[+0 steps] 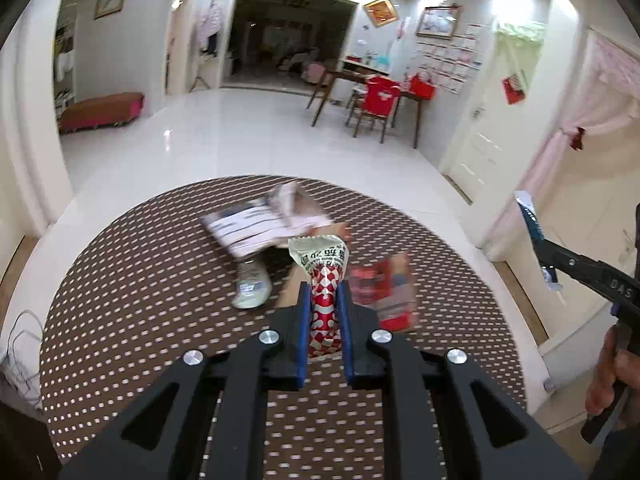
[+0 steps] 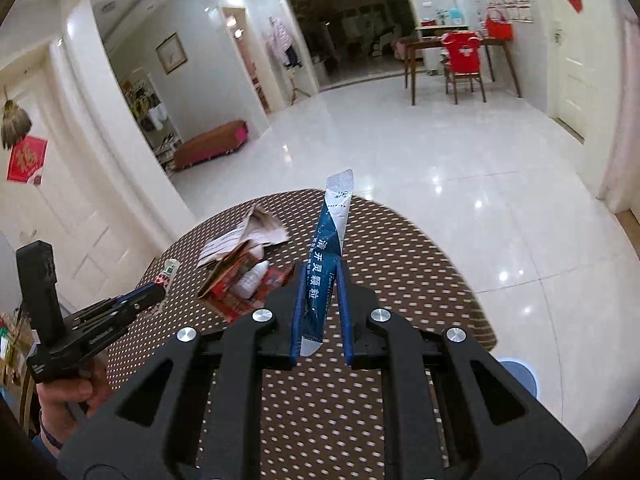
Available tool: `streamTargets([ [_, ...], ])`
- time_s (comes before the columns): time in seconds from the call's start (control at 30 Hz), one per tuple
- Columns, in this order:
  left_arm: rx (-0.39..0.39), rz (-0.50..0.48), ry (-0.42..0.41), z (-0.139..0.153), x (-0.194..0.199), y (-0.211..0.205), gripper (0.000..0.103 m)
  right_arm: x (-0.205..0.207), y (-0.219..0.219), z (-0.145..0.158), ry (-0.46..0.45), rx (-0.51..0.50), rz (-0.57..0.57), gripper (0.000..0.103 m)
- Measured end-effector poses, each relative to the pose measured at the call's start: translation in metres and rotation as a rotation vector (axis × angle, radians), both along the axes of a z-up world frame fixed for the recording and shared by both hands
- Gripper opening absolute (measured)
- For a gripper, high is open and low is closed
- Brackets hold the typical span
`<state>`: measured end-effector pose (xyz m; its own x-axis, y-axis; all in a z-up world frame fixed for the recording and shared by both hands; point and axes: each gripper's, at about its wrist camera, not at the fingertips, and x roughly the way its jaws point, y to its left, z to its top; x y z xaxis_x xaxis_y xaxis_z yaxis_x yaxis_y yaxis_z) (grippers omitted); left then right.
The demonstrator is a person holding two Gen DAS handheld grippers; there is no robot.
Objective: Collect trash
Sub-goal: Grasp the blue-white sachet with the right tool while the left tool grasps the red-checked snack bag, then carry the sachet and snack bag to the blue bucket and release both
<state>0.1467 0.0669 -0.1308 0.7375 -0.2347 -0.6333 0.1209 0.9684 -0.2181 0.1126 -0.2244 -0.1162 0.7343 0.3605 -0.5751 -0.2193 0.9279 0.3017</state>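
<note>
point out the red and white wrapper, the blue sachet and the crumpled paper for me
red and white wrapper (image 1: pixel 326 300), left wrist view, on its patterned middle between the fingers
blue sachet (image 2: pixel 320 276), right wrist view, on the printed blue part
crumpled paper (image 1: pixel 256 228), left wrist view, on its flat printed sheet

Papers (image 1: pixel 256 228) at twelve o'clock smeared by blur, print unreadable, red box (image 1: pixel 384 292) at one o'clock blurred, person's hand (image 1: pixel 608 376) cut by right edge

A heap of crumpled papers (image 1: pixel 262 226), a small bottle (image 1: pixel 251 284) and a torn carton (image 1: pixel 386 294) lies on the round table (image 1: pixel 120 320). The papers lie behind the bottle, the carton to its right. A dining table (image 1: pixel 372 80) with a chair (image 1: pixel 378 106) stands far behind.
</note>
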Motion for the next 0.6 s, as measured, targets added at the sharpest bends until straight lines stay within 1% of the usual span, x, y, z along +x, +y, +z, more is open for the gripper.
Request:
streamTargets([
  [0.13, 0.006, -0.061, -0.015, 0.009, 0.0, -0.031, 0.013, -0.013, -0.033, 0.003, -0.013, 0.023, -0.061, 0.015],
  [0.27, 0.015, -0.149, -0.032, 0.017, -0.002, -0.074, 0.013, -0.029, -0.072, 0.003, -0.02, 0.041, -0.136, 0.015],
  [0.37, 0.003, -0.224, -0.032, 0.022, -0.002, -0.109, 0.013, -0.041, -0.101, 0.002, -0.02, 0.051, -0.196, 0.015],
  [0.53, 0.023, -0.349, -0.035, 0.017, -0.003, -0.172, 0.013, -0.062, -0.154, -0.006, 0.0, 0.058, -0.309, 0.015],
  [0.6, 0.032, -0.397, -0.021, 0.009, -0.001, -0.195, 0.013, -0.07, -0.176, -0.012, 0.013, 0.06, -0.353, 0.015],
])
